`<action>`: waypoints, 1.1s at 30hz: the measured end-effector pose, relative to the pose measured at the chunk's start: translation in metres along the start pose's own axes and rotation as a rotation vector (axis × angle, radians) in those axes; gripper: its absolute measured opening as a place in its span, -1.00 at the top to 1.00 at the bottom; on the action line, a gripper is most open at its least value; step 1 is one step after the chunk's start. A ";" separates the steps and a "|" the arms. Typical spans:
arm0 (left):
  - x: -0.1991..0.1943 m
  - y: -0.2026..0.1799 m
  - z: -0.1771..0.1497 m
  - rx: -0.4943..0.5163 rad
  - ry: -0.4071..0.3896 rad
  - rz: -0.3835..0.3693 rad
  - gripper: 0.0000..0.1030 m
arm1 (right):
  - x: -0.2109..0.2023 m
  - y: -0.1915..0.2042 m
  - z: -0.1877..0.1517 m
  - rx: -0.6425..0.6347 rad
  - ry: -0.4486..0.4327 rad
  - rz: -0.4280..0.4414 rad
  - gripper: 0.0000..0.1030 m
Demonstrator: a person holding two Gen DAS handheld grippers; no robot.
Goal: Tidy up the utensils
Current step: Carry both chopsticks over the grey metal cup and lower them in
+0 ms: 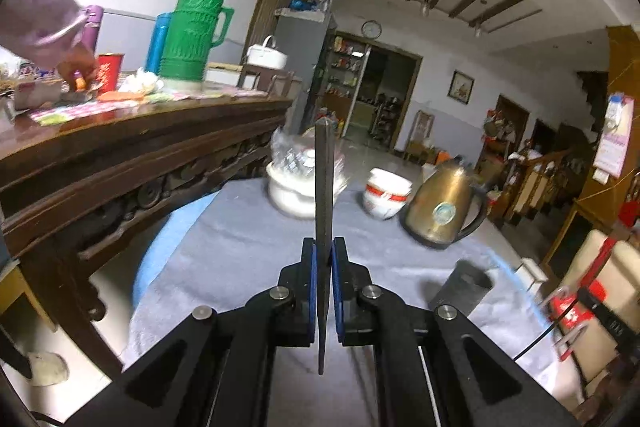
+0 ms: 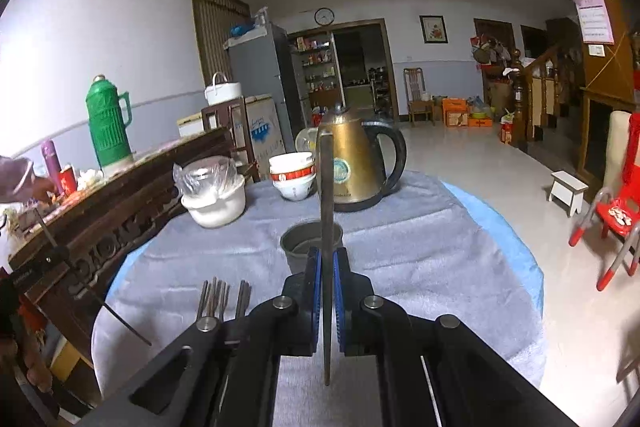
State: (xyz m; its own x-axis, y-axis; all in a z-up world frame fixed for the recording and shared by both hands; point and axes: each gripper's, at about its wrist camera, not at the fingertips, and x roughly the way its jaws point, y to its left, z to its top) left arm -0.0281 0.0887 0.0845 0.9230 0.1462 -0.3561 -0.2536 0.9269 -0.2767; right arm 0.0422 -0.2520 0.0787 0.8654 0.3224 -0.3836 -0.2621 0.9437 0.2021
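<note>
My left gripper (image 1: 323,255) is shut on a flat grey metal utensil (image 1: 323,187) that stands upright, edge-on, above the grey cloth. A dark metal cup (image 1: 466,287) stands to its lower right. My right gripper (image 2: 327,263) is shut on a similar flat metal utensil (image 2: 327,195), upright, just in front of the same cup (image 2: 310,245). Several forks (image 2: 218,297) lie on the cloth at the lower left of the right wrist view. The left gripper with its utensil (image 2: 60,259) shows at the far left there.
On the round table's grey cloth (image 2: 420,259) stand a brass kettle (image 2: 356,167), stacked white bowls (image 2: 294,175) and a white pot with a plastic bag (image 2: 214,195). A carved wooden sideboard (image 1: 120,155) with a green thermos (image 1: 192,27) is at the left. A red chair (image 2: 618,203) is at the right.
</note>
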 end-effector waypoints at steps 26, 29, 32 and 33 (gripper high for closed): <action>0.133 -0.169 0.046 0.040 0.062 -0.326 0.86 | 0.082 -0.001 0.090 0.047 -0.140 0.055 0.87; 0.155 -0.172 0.033 0.068 0.126 -0.308 0.86 | 0.103 -0.004 0.081 0.052 -0.082 0.059 0.87; 0.169 -0.177 0.022 0.090 0.186 -0.302 0.85 | 0.118 -0.007 0.074 0.048 -0.028 0.066 0.87; 0.174 -0.178 0.018 0.097 0.206 -0.302 0.85 | 0.124 -0.007 0.071 0.046 -0.007 0.070 0.87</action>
State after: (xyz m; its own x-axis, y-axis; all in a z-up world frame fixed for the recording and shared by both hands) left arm 0.1830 -0.0443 0.0879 0.8718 -0.2017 -0.4465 0.0584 0.9476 -0.3141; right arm 0.1815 -0.2244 0.0937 0.8487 0.3865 -0.3608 -0.3019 0.9145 0.2695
